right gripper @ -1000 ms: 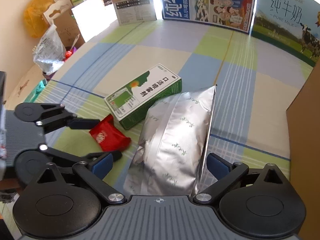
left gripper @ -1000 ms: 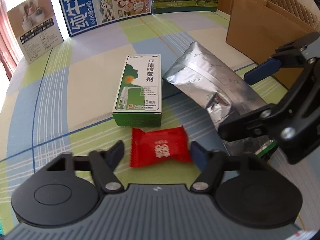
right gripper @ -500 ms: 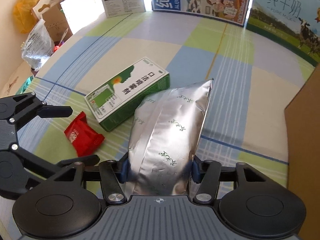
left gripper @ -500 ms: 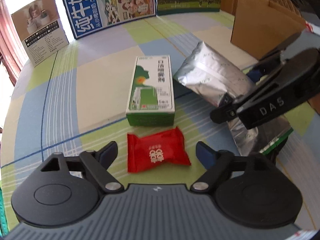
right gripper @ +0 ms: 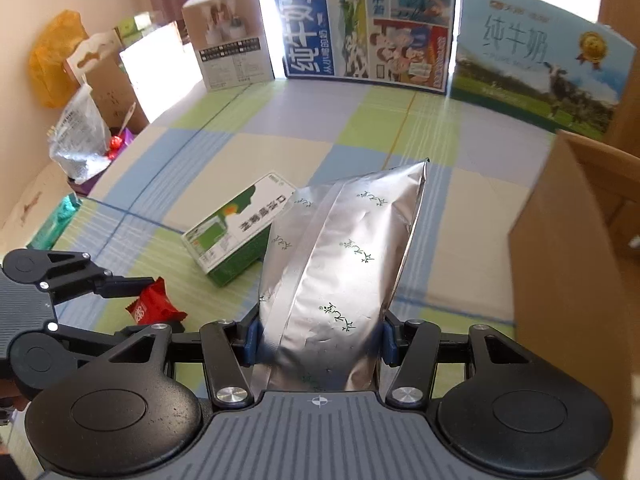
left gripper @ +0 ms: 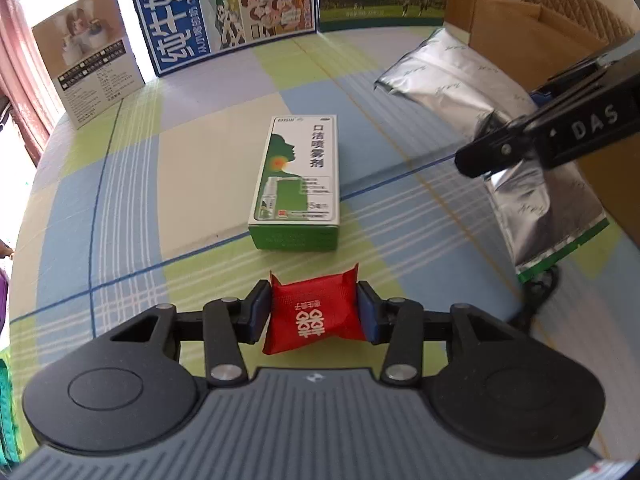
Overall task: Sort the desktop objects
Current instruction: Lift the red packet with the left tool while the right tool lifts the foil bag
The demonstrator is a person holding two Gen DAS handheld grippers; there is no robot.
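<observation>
My left gripper (left gripper: 314, 312) is shut on a small red candy packet (left gripper: 316, 312), both blue pads pressed against its sides. From the right wrist view the same red candy packet (right gripper: 154, 306) shows at the lower left between the left gripper's fingers. A long silver foil bag (right gripper: 332, 268) is clamped in my right gripper (right gripper: 320, 338) and lifted off the cloth, its far end tilted up. The silver foil bag (left gripper: 480, 92) also hangs at the right of the left wrist view. A green and white spray box (left gripper: 300, 176) lies flat on the checked tablecloth (left gripper: 200, 152) between them.
A brown cardboard box (right gripper: 576, 264) stands at the right. Milk cartons (right gripper: 360, 24) and a white product box (right gripper: 230, 40) line the far edge. Beyond the table's left edge I see a plastic bag (right gripper: 78, 140) and an orange bag (right gripper: 56, 60).
The left gripper has closed on the red candy packet. The right gripper closed on the silver bag and raised it off the cloth, away from the spray box.
</observation>
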